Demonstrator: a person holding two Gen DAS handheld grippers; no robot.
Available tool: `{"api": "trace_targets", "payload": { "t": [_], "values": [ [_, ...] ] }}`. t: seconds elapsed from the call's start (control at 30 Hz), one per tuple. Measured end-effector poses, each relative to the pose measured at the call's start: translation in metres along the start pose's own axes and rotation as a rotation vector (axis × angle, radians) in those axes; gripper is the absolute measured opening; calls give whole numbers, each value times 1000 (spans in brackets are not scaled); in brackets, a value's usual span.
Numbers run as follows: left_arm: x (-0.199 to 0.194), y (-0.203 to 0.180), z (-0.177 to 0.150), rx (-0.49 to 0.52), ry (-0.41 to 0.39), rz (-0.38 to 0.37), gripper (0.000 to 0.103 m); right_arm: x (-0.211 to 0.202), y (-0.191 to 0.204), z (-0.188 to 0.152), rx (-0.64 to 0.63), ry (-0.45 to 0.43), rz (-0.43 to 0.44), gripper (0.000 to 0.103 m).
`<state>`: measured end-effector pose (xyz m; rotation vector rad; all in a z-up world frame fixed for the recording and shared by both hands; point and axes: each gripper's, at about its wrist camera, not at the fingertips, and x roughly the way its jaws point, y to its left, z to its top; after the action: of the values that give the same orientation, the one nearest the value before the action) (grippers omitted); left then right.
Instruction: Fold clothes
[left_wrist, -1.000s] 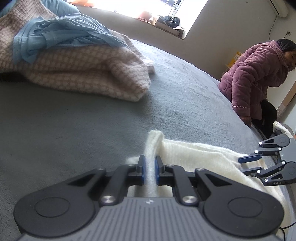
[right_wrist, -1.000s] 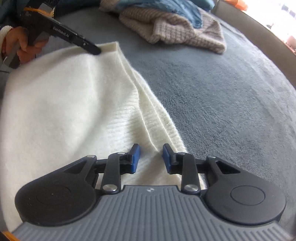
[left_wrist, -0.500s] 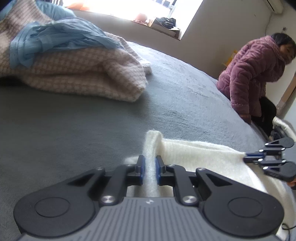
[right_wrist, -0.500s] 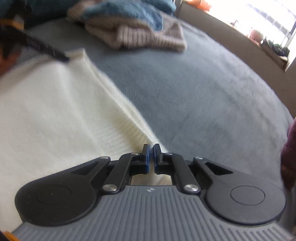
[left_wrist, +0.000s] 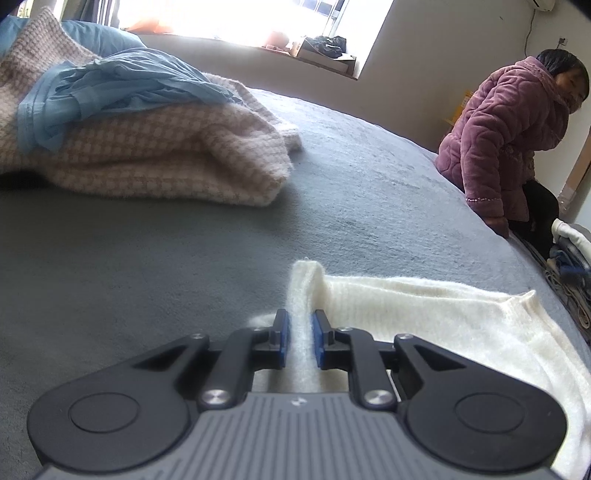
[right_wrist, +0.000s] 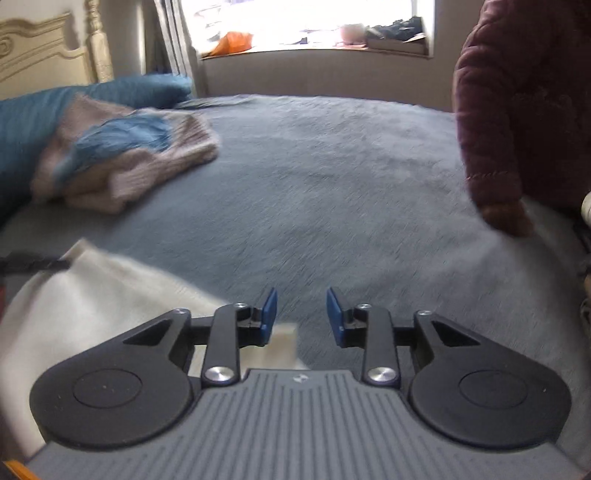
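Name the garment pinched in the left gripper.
The white sweater: the left gripper is shut on its edge. The checked knit and blue garment lie piled farther off.

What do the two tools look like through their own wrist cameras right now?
Both look alike. The left tool and right tool have black linkage arms with silver pivot screws, blue pads on the fingertips, two round black discs at the base, and a ribbed grey body with a small white emblem. No cables or sleeves show.

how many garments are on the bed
3: a cream sweater nearest the grippers, a pink checked knit farther back, and a light blue garment on top of it. More may be hidden.
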<state>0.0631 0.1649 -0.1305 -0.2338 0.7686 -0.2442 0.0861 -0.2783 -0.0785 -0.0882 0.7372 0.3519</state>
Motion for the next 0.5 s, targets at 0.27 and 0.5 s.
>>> {"api": "trace_targets", "payload": {
  "t": [0.27, 0.5],
  "values": [
    [-1, -3, 0, 19, -4, 13, 17, 36, 58, -33, -331, 126, -55, 48],
    [-8, -6, 6, 33, -23, -3, 15, 12, 49, -33, -251, 28, -229, 5]
  ]
}}
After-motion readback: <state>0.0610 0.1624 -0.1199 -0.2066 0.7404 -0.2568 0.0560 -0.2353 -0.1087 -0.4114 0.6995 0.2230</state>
